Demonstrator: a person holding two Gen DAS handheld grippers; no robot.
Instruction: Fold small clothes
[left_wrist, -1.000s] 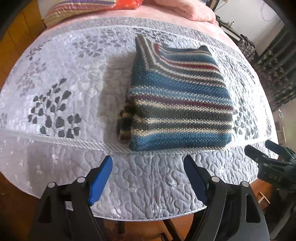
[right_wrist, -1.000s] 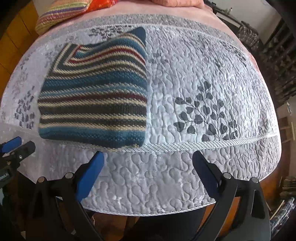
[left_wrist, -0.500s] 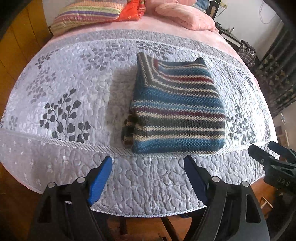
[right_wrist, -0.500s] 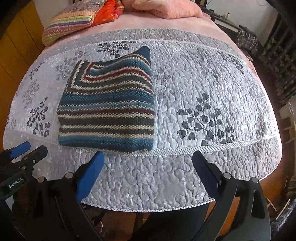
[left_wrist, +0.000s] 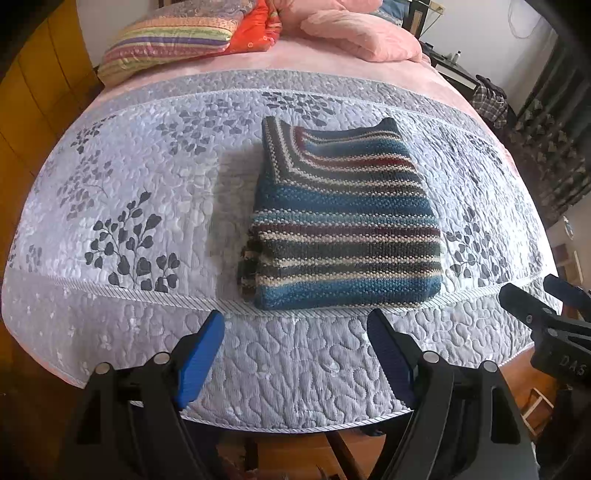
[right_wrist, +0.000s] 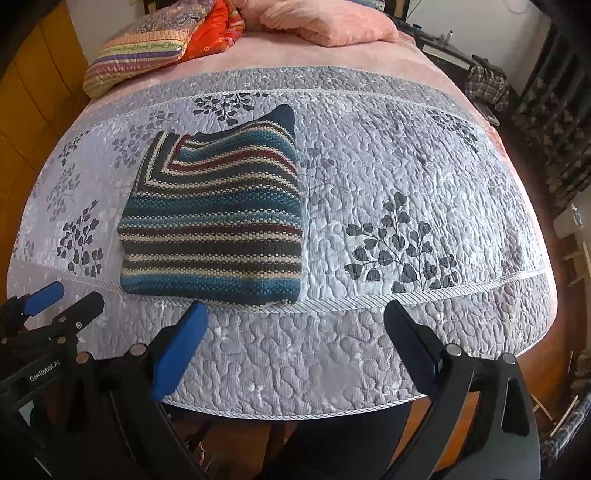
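Nearest: left gripper (left_wrist: 295, 328), black frame, blue pads, jaws spread wide, holding nothing, poised over the near edge of the bed. Beside it: right gripper (right_wrist: 295, 319), same build, jaws likewise spread and holding nothing, seen also at the right edge of the left wrist view. Below both: strip of wooden floor (left_wrist: 295, 450) under the hanging quilt edge. Next out: quilt (left_wrist: 122, 206), grey, stitched in pebble pattern, printed with dark leaf sprigs, corded border running across just ahead of the grippers. On the quilt: sweater (left_wrist: 343, 221), knitted, striped in blue, cream, dark green and maroon, folded into a compact rectangle, near edge lying along the corded border, neckline at the far end, a bit of striped sleeve or hem poking out at its near left corner. Sweater apart from both grippers, left of centre in the right wrist view. Farther: pink bedspread (right_wrist: 280, 51) beyond the quilt. At the head of the bed: striped pillow (left_wrist: 166, 40), orange cushion (left_wrist: 255, 29) touching it, pink pillow (left_wrist: 362, 40) to the right. Farthest right: dark furniture with checked cloth (left_wrist: 489, 101) draped over it.
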